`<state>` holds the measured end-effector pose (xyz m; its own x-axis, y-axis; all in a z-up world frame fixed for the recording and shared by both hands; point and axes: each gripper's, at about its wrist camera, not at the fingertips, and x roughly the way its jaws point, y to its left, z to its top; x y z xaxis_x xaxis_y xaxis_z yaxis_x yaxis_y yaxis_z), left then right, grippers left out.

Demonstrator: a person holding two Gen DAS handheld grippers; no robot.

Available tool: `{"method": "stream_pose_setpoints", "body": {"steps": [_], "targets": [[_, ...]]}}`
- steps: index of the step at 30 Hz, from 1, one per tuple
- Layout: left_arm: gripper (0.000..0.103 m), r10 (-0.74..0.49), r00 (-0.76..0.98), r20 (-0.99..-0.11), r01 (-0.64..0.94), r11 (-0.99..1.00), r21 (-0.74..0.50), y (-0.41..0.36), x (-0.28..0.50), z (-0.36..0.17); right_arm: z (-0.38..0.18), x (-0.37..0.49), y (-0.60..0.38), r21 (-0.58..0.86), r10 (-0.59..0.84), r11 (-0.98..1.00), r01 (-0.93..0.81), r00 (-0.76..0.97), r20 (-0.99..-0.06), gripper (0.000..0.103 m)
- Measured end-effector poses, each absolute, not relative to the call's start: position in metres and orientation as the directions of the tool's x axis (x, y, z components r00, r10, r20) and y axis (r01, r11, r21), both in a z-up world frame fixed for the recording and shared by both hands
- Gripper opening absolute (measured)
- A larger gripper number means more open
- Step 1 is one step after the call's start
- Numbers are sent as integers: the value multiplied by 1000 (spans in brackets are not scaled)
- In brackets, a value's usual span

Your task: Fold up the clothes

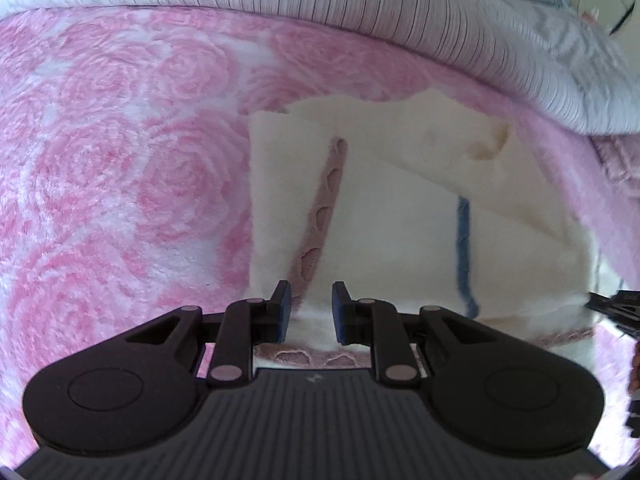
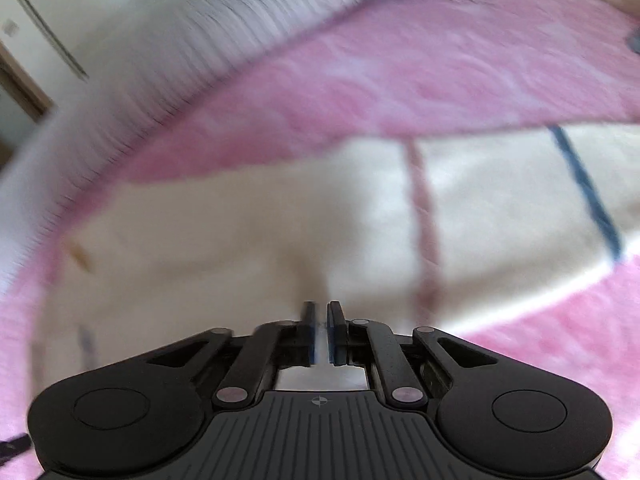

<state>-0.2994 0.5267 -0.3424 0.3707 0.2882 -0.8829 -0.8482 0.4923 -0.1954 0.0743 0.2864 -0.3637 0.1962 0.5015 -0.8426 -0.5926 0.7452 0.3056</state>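
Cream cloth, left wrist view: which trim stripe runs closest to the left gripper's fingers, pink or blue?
The pink scalloped stripe on the cream cloth: it leads down between the left gripper fingers. The blue stripe runs off to the right.

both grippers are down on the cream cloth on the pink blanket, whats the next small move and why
Probably carry the near edge toward the far edge. The left gripper has the cream cloth between its jaws at the near hem, and the right gripper is nearly shut at the same cloth, which lies only partly folded on the pink blanket.
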Motion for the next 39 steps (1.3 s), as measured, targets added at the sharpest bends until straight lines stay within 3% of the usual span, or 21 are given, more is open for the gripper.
{"method": "stream_pose_setpoints", "body": {"steps": [7,9,12,18,21,24,28,33,36,38,39], "targets": [[16,317,351,-881,-839,525,-146,528,-288,-352,-350,78,275,455,631,699,-552,176,-755,10],[18,308,329,-892,-837,533,-125,530,-285,-363,-357,77,281,476,635,683,-554,128,-762,17],[19,325,314,-892,-832,547,-94,528,-282,-370,-374,76,287,396,547,720,-570,114,-829,18],[18,334,281,-900,-848,525,-71,517,-280,-354,-374,93,239,527,623,701,-481,52,-780,19],[18,303,301,-904,-857,501,-118,505,-280,-344,-370,119,195,559,633,733,-389,88,-769,41],[18,271,325,-906,-863,478,-167,492,-278,-338,-370,156,138,585,623,780,-225,188,-759,45],[18,237,331,-913,-870,451,-198,482,-276,-335,-373,206,62,586,551,810,-3,342,-761,46],[18,233,316,-919,-886,420,-198,476,-273,-332,-389,256,-2,706,560,671,224,472,-681,46],[18,230,324,-918,-896,385,-220,476,-273,-331,-402,275,-9,738,570,611,285,488,-661,45],[18,228,329,-917,-900,369,-231,476,-272,-330,-402,284,3,708,553,667,232,482,-680,45],[18,228,330,-916,-901,366,-233,476,-272,-329,-401,288,9,689,543,695,204,479,-689,25]]}}
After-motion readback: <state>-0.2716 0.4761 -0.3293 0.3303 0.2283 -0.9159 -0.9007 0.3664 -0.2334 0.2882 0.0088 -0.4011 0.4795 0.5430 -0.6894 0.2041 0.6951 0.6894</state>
